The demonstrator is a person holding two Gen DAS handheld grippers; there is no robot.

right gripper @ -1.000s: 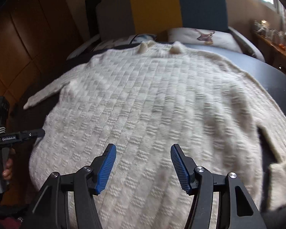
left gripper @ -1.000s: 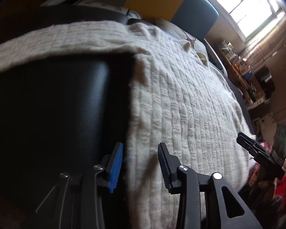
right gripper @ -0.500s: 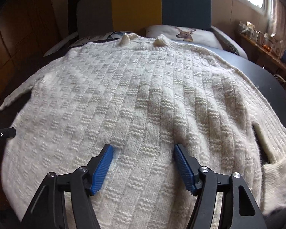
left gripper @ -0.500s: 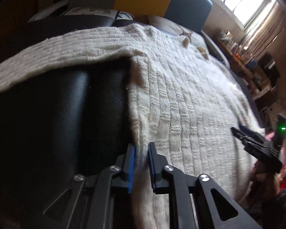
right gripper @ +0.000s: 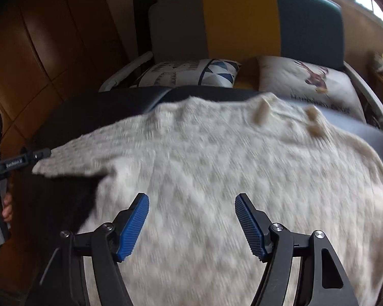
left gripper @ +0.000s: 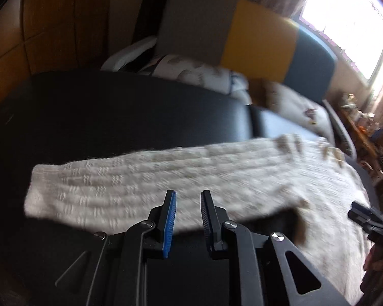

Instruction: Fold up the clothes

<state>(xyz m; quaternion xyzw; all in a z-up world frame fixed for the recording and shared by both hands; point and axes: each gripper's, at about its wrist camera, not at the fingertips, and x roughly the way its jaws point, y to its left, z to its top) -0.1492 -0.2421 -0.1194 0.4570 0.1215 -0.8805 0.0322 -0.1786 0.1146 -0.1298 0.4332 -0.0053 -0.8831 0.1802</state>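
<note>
Left wrist view: the left gripper (left gripper: 187, 199) has its two black fingers set a narrow gap apart, with ribbed blue pads facing inward. Nothing sits between them; they hover just in front of a sleeve (left gripper: 120, 191) of a cream knitted sweater (left gripper: 306, 186). The sleeve stretches flat to the left across a black, smooth, leather-like worktop (left gripper: 115, 117), ending in a cuff at the far left. The knit shows raised ribs and small block patterns, though motion blurs it. At the right edge, the tip of the other gripper is seen above the sweater's body, with part of a hand below it.

Right wrist view: the right gripper (right gripper: 191, 205) is spread wide, its blue ridged pads well apart and clamped on nothing. It hangs over the lower body of the sweater (right gripper: 217, 178), which lies spread out with the neckline at the far side. Whether the fingertips touch the knit cannot be told. Two small cream tassels (right gripper: 261, 112) lie near the collar. At the left edge the left gripper (right gripper: 42, 153) reaches the sleeve end, with fingers of a hand (right gripper: 6, 206) below it.

Beyond the worktop stands a seat with a grey, yellow and teal backrest (right gripper: 242, 20) and two printed cushions (right gripper: 189, 72).
</note>
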